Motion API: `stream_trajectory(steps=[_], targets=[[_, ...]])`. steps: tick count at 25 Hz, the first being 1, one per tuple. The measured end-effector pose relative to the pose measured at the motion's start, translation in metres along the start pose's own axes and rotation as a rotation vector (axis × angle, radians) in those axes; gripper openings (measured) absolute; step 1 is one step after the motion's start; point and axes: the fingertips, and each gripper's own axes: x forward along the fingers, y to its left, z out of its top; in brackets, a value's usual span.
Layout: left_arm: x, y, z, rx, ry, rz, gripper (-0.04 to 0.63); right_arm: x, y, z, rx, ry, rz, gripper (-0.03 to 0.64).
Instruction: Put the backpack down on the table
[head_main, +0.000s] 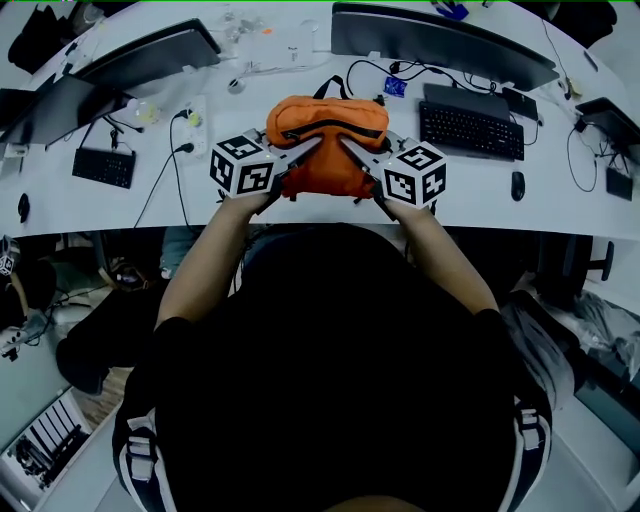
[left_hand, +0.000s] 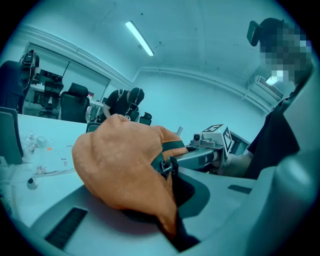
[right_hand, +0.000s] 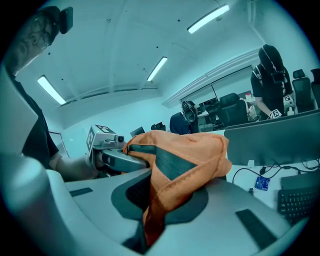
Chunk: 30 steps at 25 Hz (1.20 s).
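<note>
**Both grippers clamped on the backpack above the table's near edge**

From the head view I see the orange backpack (head_main: 325, 140) between my two tools, over the white table (head_main: 560, 205) and close to its near edge. It sits just in front of me, between a small keyboard (head_main: 103, 166) off to the left and a larger black keyboard (head_main: 470, 130) to the right, with a mouse (head_main: 517, 185) beyond that. A dark curved monitor (head_main: 440, 40) stands further back on the table.

The left gripper (head_main: 312, 148) comes in from the left side of the bag and the right gripper (head_main: 347, 148) from the right, and their tips nearly meet at the bag's upper front.

In the left gripper view my jaws are closed together on a fold of orange fabric with a dark strap running down through them. The bulk of the bag bulges up and to the left. The right gripper view shows the same on its side: jaws pinched on a hanging fold of orange cloth beside a dark grey panel. Each gripper view also shows the other tool reaching in at the zip line.

I cannot tell whether the bag's underside touches the tabletop or hangs just above it.
</note>
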Motion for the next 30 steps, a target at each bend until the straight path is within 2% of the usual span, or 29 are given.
stream_trajectory(steps=[30], targets=[[-0.034,0.057,-0.003,0.002,0.077,-0.1,0.038,0.06,0.005,0.01,0.082,-0.002,-0.099,0.049]])
